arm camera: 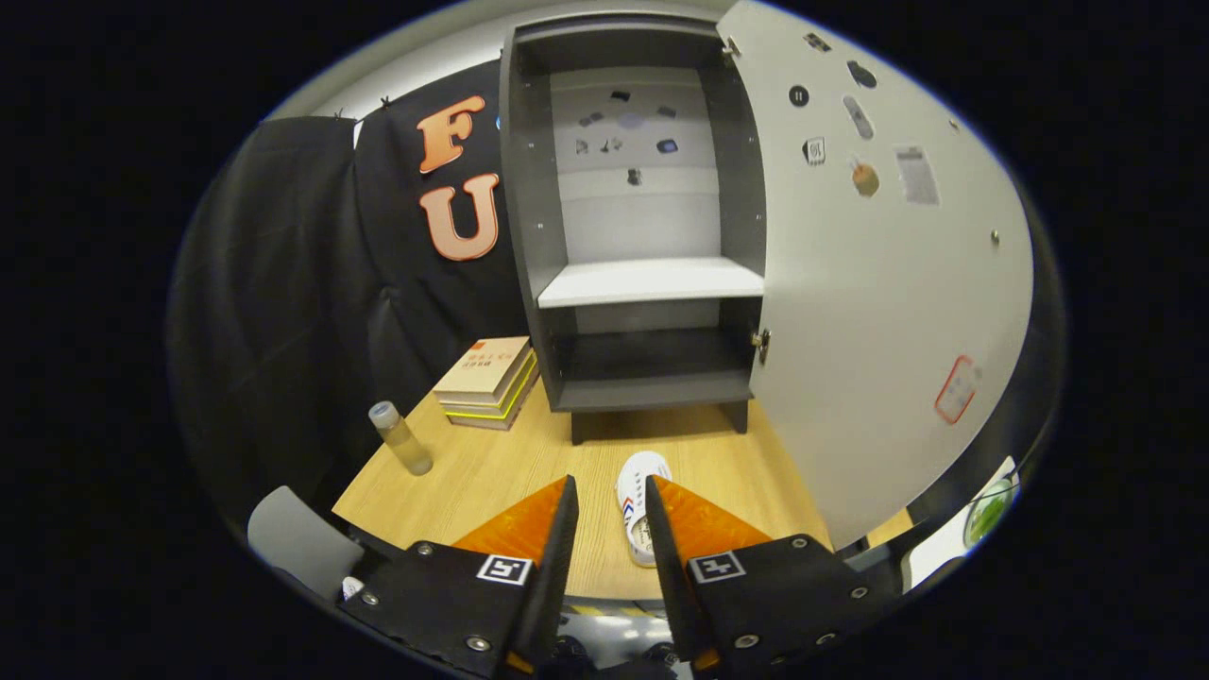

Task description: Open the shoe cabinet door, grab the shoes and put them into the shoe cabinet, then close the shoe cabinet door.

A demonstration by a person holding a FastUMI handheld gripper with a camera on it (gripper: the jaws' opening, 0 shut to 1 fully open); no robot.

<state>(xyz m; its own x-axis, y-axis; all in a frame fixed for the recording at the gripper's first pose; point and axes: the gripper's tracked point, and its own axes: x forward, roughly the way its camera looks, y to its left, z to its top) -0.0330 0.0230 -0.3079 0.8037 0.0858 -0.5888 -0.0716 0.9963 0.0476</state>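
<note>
Shoe (640,505): we see one small white shoe lying on the bench (482,472), toe pointing to 12 o'clock towards the cabinet, heel towards us. It lies between the fingertips, hugging the inner edge of the right one.
Shoe's look: white upper and sole, a red and blue mark on its side, dark printing on the insole. It looks light and easy to tip.
Fingers (609,491): released, with a clear gap between them and nothing held; the right fingertip overlaps the shoe's edge in our view, but we cannot tell whether it touches.
Step in hand: we judge it to be the grab, since the door already stands open.
Doing it well: we would shift slightly towards 3 o'clock so the shoe sits centred in the gap, come down over its middle, then clench across its sides rather than toe or heel.
Shoe cabinet (642,236): dark grey, at 12 o'clock beyond the shoe, with a pale shelf and a bare lower compartment.
Door (878,312): pale, swung wide at 2 o'clock, carrying stickers.
Books (486,382): a stack at 10 o'clock, just beside the cabinet's left foot.
Bottle (401,439): at 9 o'clock, near the bench's left edge.
</note>
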